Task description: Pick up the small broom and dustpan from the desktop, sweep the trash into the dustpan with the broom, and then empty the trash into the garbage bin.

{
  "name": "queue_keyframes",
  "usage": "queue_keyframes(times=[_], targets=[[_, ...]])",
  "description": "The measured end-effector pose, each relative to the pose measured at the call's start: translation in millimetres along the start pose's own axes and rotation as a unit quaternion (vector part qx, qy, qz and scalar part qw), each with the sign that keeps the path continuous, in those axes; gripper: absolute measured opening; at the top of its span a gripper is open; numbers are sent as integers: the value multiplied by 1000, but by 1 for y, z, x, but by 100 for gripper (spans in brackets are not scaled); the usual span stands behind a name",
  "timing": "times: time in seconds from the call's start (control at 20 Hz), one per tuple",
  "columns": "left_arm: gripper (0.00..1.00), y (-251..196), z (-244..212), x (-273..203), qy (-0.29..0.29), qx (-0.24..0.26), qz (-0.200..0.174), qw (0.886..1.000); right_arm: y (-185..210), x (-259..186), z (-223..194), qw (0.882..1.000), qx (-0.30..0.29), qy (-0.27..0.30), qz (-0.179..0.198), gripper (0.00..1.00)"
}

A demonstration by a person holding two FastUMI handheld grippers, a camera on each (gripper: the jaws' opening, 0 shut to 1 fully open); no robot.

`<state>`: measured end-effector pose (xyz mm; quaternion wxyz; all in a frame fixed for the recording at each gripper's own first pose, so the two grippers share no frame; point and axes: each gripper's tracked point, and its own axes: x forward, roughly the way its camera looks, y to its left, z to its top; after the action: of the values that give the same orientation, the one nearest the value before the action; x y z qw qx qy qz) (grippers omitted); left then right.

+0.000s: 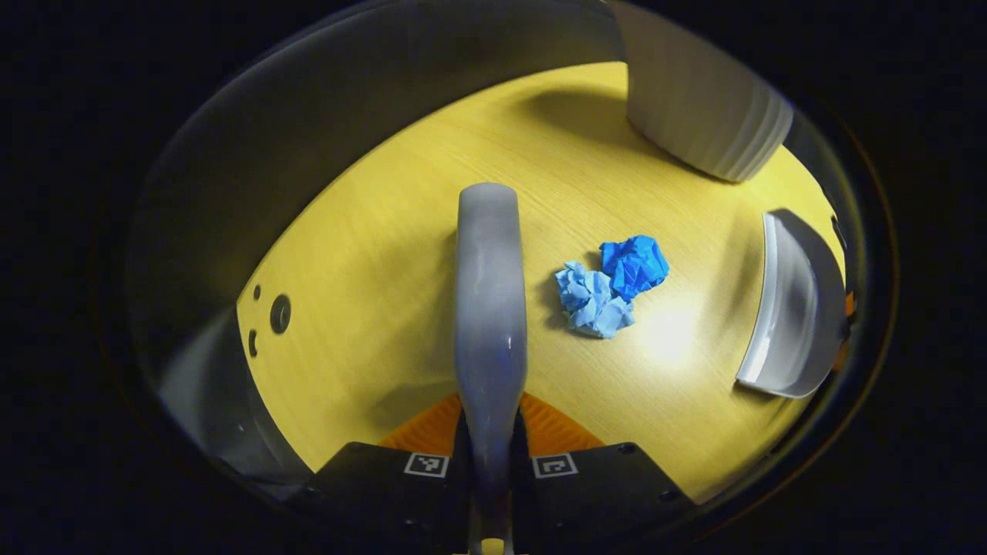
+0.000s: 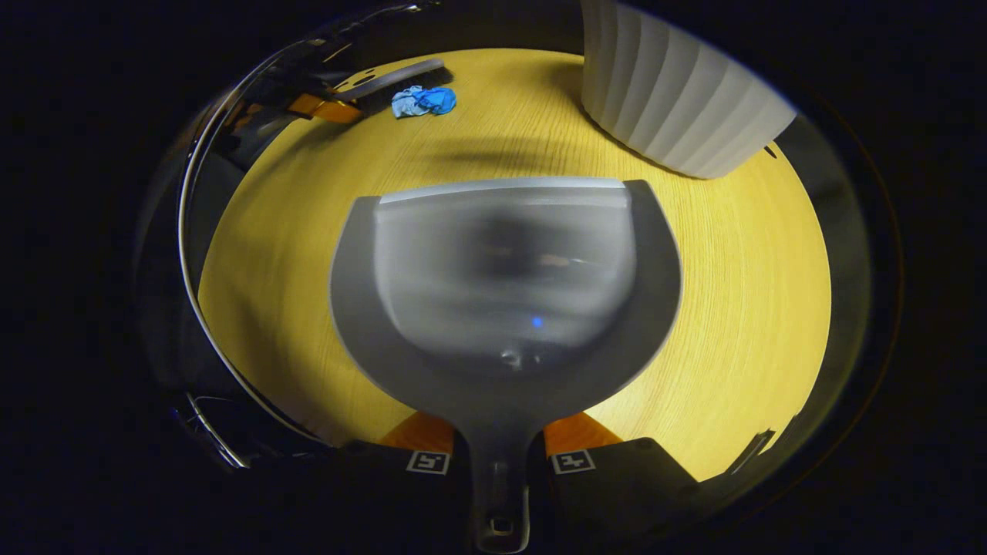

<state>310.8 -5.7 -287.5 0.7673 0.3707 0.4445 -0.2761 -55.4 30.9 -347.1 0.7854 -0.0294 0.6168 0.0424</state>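
Two tools gripped over yellow wooden tabletop (image 1: 370,254), white ribbed garbage bin (image 2: 678,100) behind: grey plastic dustpan (image 2: 505,285) in right tongs (image 2: 500,455), grey broom (image 1: 490,308) in left tongs (image 1: 491,455), beside crumpled blue paper trash (image 1: 609,287). Sweeping probably next: dustpan closer.

black tongs (image 1: 491,455) bodies with square black-and-white markers, ribbed inner faces, small screws

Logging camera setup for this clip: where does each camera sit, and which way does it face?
Left gripper view: rides the left claw, looking down along the held broom at the blue paper wads on the desktop.
Right gripper view: rides the right claw, looking over the held dustpan across the desktop.
Shared: both show the wads, white garbage bin, broom and dustpan.
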Motion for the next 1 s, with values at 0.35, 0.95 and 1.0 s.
queue_keyframes(times=[0.35, 0.95, 1.0], targets=[[25, -54, 17, -10, -3, 124, -77, 989, -10, 0, 13, 999, -42, 1, 9, 33], [25, -191, 2, -63, 40, 79, -213, 973, -26, 7, 5, 995, -96, -7, 31, 33], [25, -204, 2, -70, 43, 68, -233, 969, -28, 8, 6, 995, -99, -9, 33, 33]])
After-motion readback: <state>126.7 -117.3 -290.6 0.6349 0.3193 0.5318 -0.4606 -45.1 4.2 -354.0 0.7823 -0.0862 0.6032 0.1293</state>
